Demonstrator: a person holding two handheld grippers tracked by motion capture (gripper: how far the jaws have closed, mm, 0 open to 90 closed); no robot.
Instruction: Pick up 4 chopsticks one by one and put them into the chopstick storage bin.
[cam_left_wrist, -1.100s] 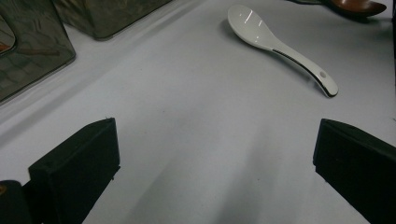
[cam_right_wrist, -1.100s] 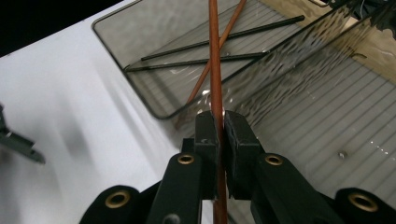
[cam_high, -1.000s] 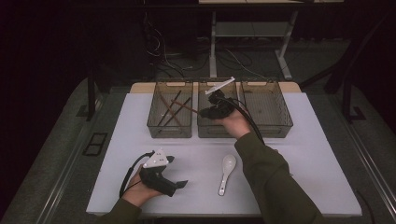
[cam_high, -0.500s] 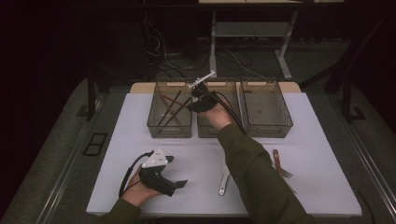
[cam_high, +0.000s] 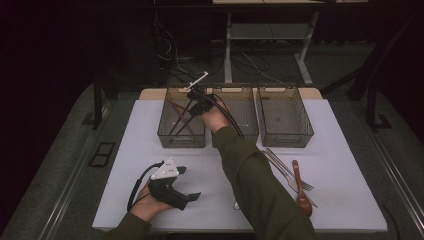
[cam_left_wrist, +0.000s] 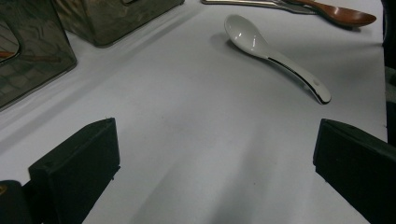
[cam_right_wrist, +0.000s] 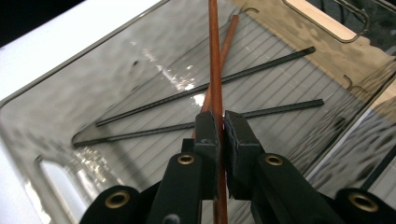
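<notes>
My right gripper (cam_right_wrist: 221, 123) is shut on a reddish-brown chopstick (cam_right_wrist: 215, 56) and holds it over the left clear bin (cam_right_wrist: 93, 70). On that bin's floor lie two black chopsticks (cam_right_wrist: 210, 86) and another brown one (cam_right_wrist: 229, 32). In the high view the right gripper (cam_high: 192, 97) hovers above the left bin (cam_high: 181, 137) at the back of the white table. My left gripper (cam_high: 187, 183) rests at the front left, held in a hand. Its jaws stand wide open around bare tabletop (cam_left_wrist: 215, 158). A white ceramic spoon (cam_left_wrist: 271, 53) lies beyond them.
A middle bin (cam_high: 240, 135) and a right bin (cam_high: 285, 117) stand beside the left one. A metal fork and knife (cam_high: 287, 172) and a brown wooden spoon (cam_high: 300, 190) lie at the front right. The right sleeve crosses the table's middle.
The right hand has moved leftward from above the middle bin to above the left bin, still gripping the chopstick. The left hand has stayed put.
</notes>
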